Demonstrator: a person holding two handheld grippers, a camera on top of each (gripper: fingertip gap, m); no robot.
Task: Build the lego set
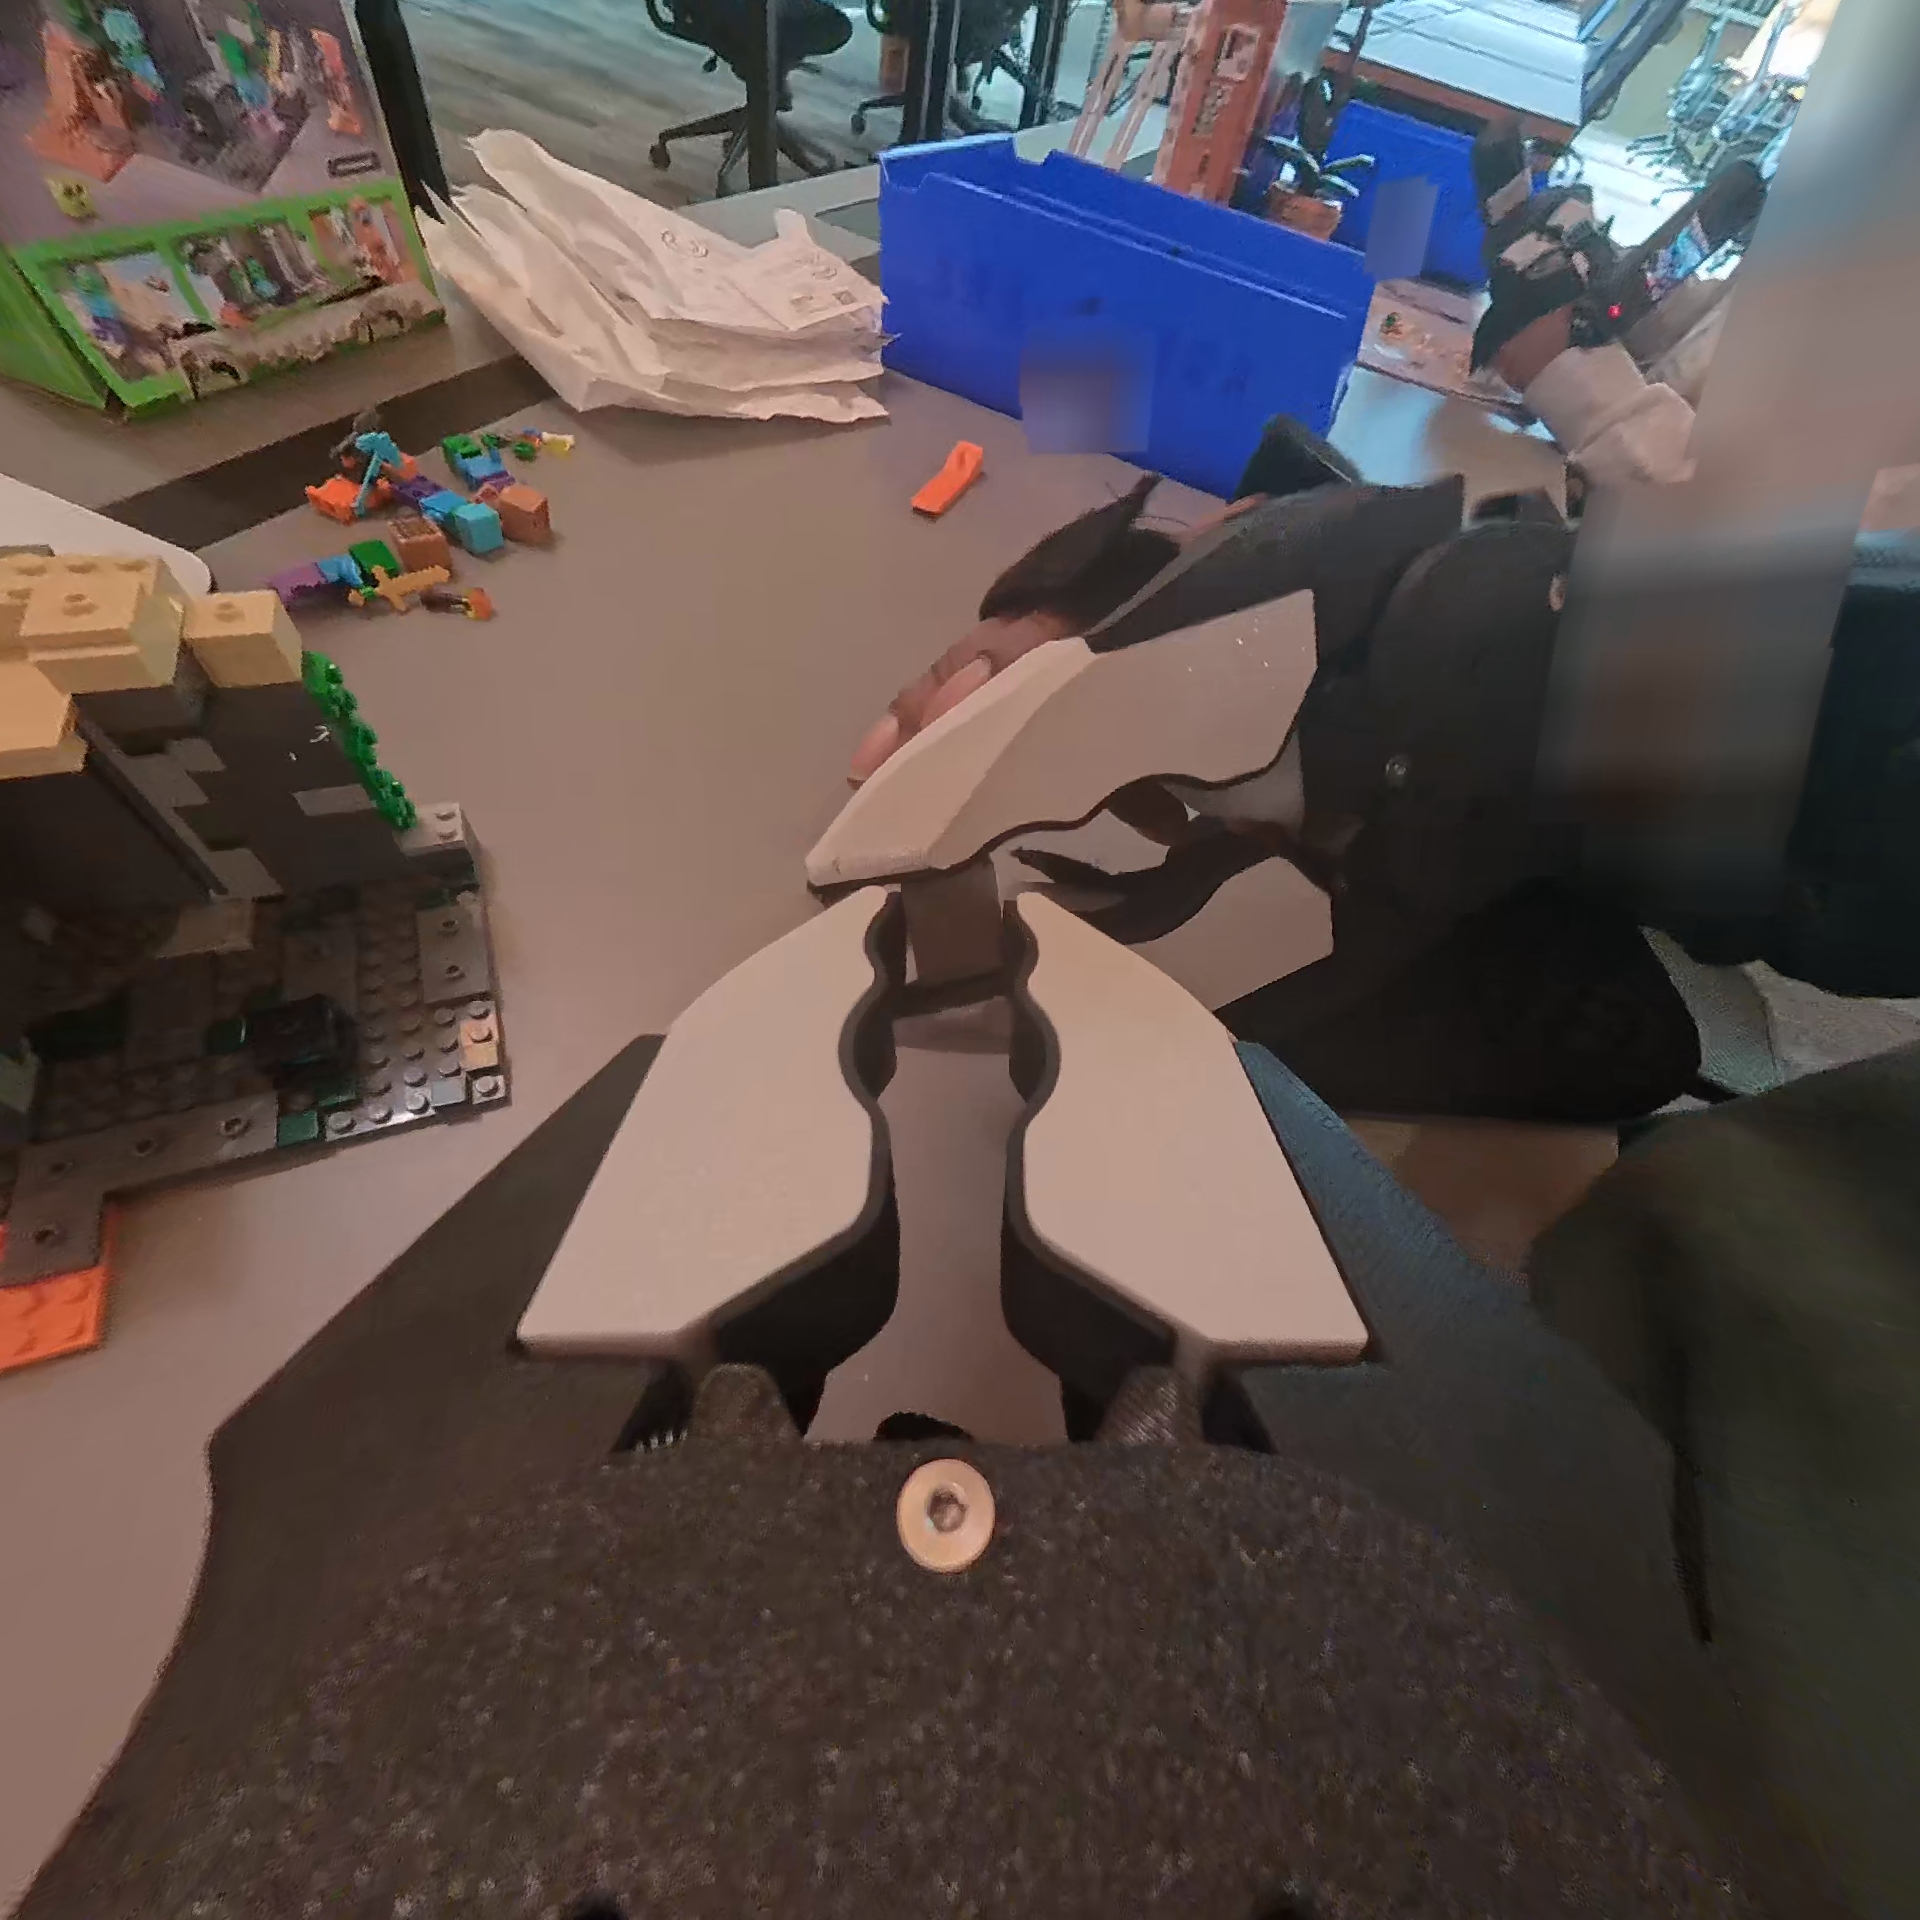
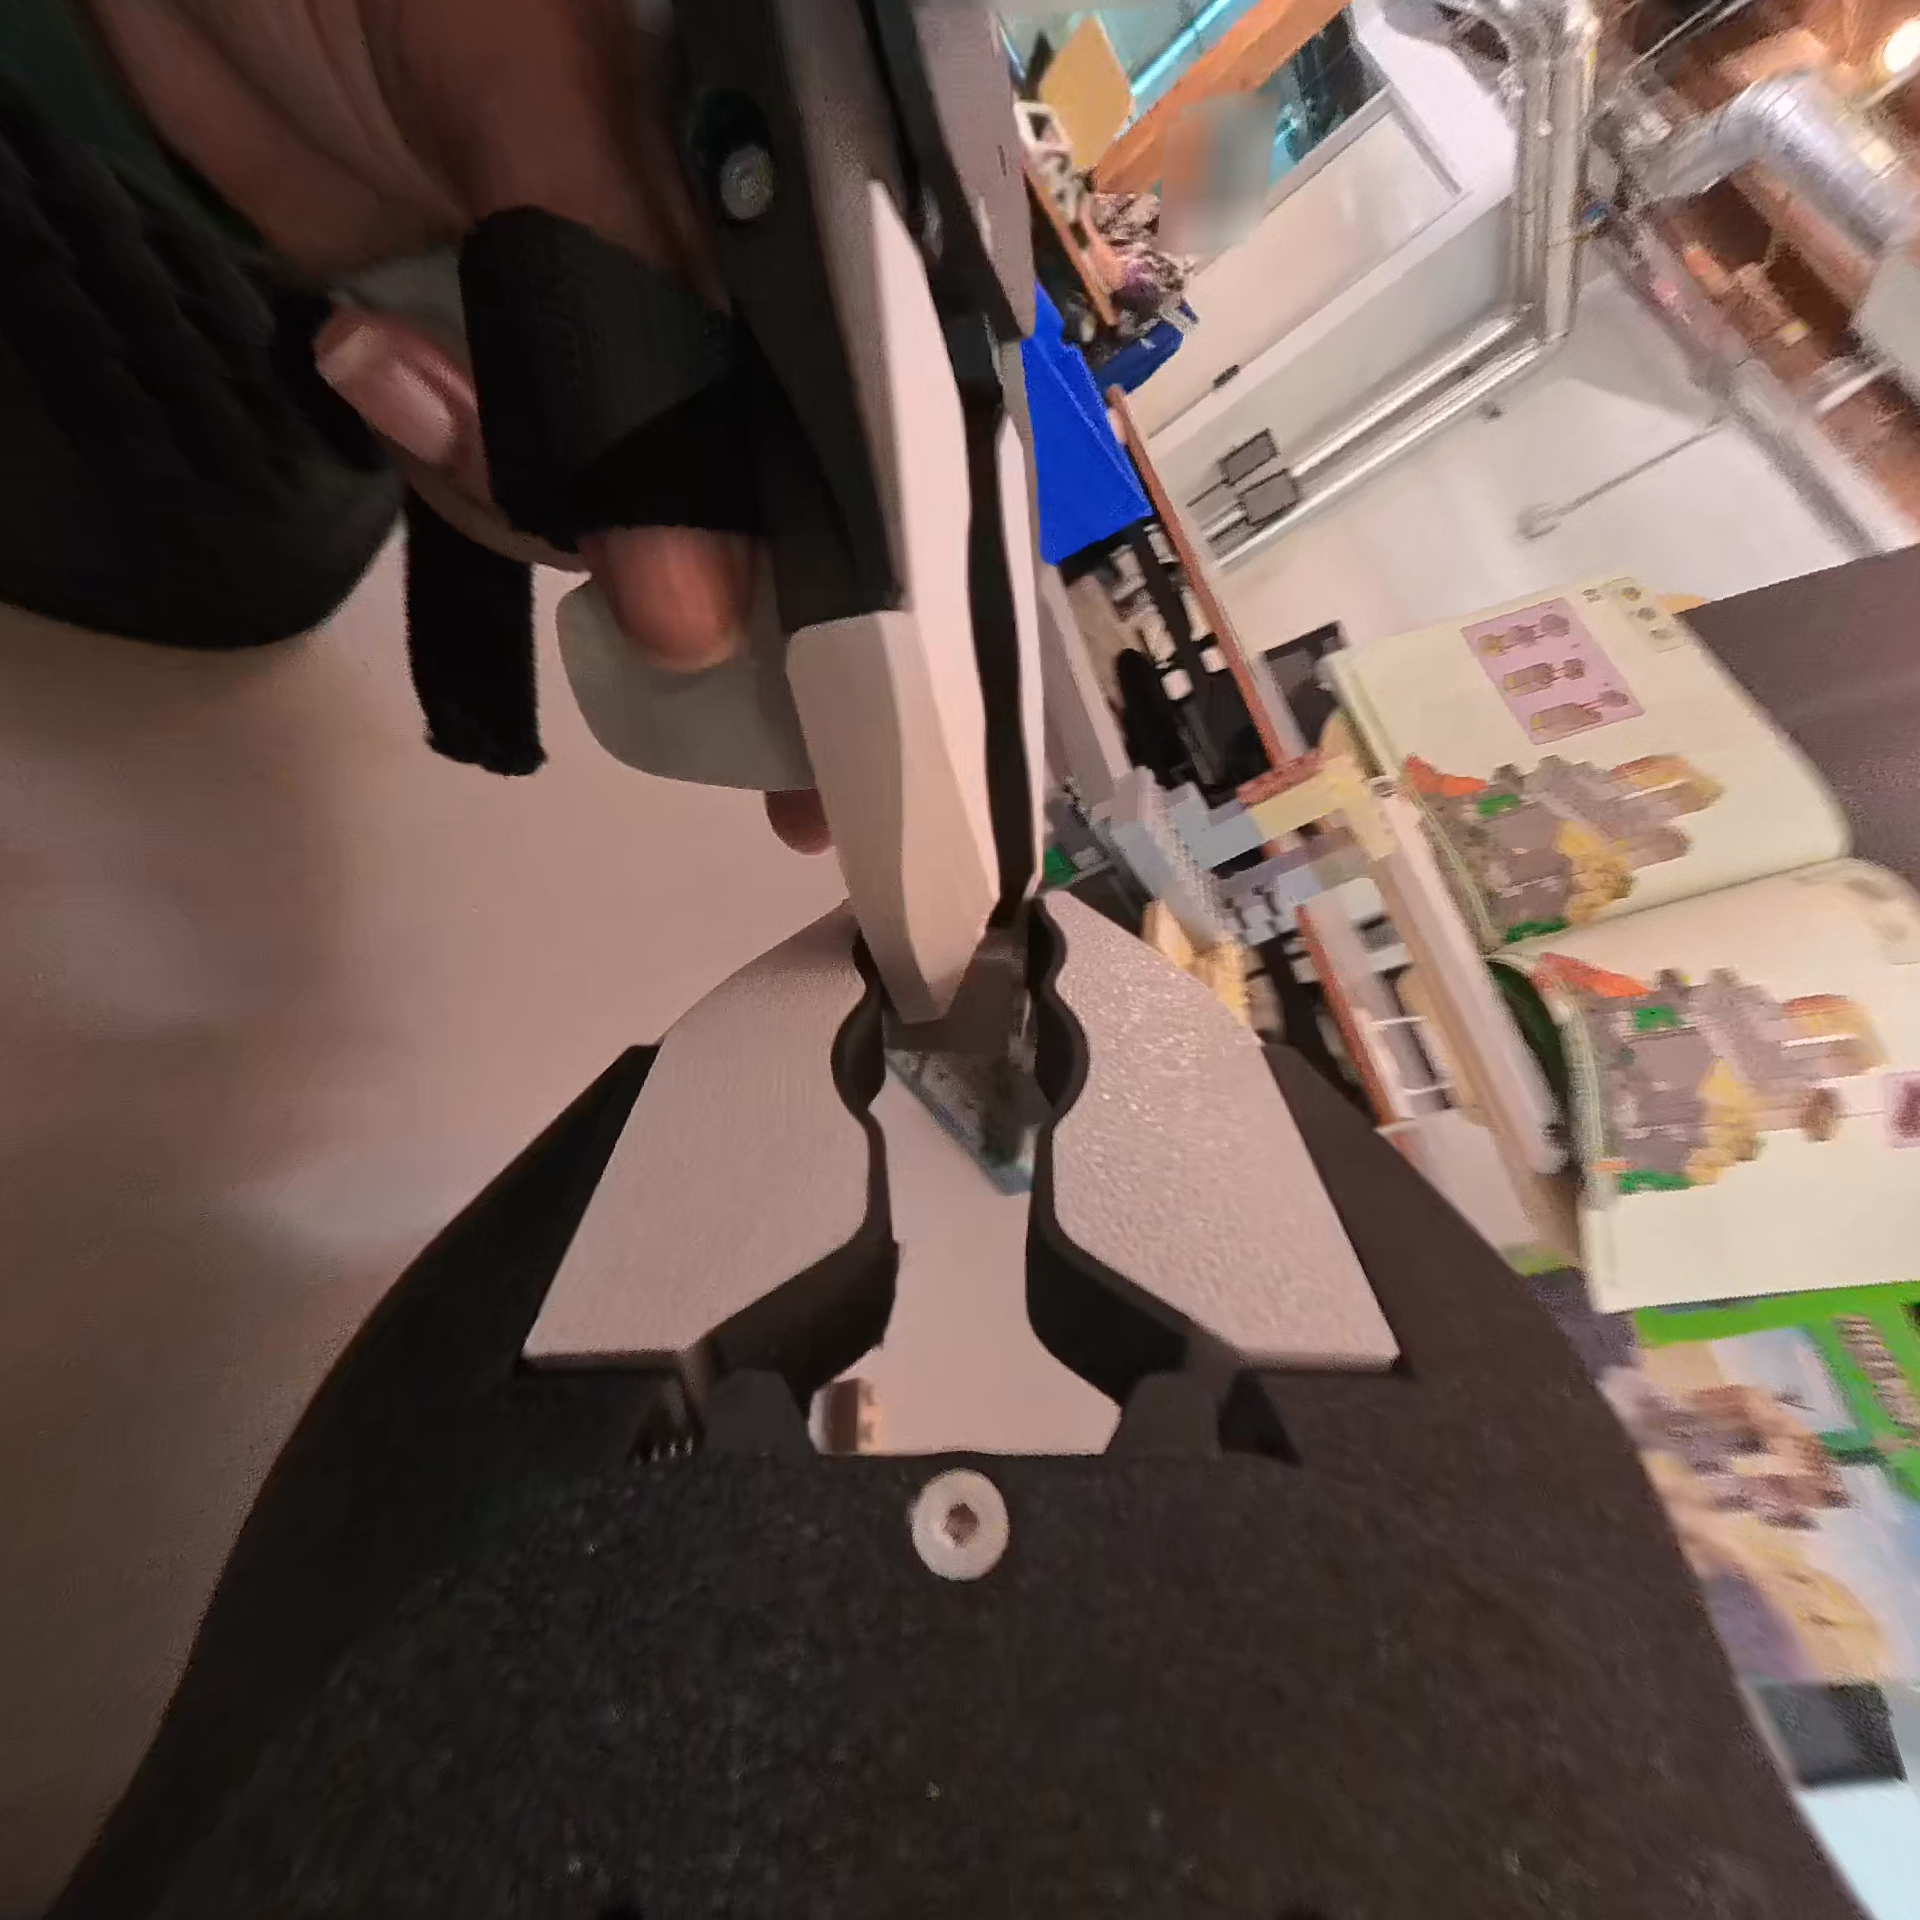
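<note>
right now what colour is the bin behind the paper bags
Blue bin, seen best in the left wrist view.

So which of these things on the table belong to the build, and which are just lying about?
In the job:
left gripper on a grey piece
right gripper
half-built model
loose bricks
instruction booklet

Lying about:
blue bin
paper bags
set box
</note>
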